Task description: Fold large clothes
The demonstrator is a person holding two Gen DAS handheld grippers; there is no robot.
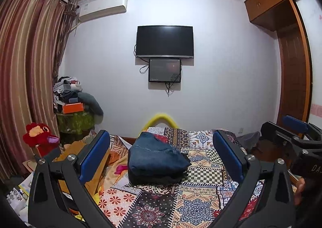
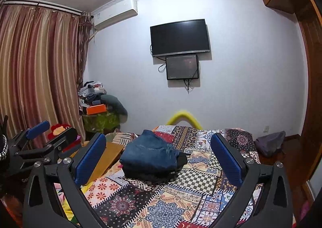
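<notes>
Folded jeans (image 1: 158, 155) resting on a darker folded garment (image 1: 153, 178), the stack lying mid-quilt (image 1: 193, 193) with the wall television (image 1: 165, 41) straight beyond it. My left gripper (image 1: 161, 159) and right gripper (image 2: 158, 159) both hover short of the stack, jaws spread wide, grasping nothing. I judge this fold finished and the step in hand a pause between garments; the next move calls for locating an unfolded piece, perhaps from the heap left of the stack, and spreading it flat
</notes>
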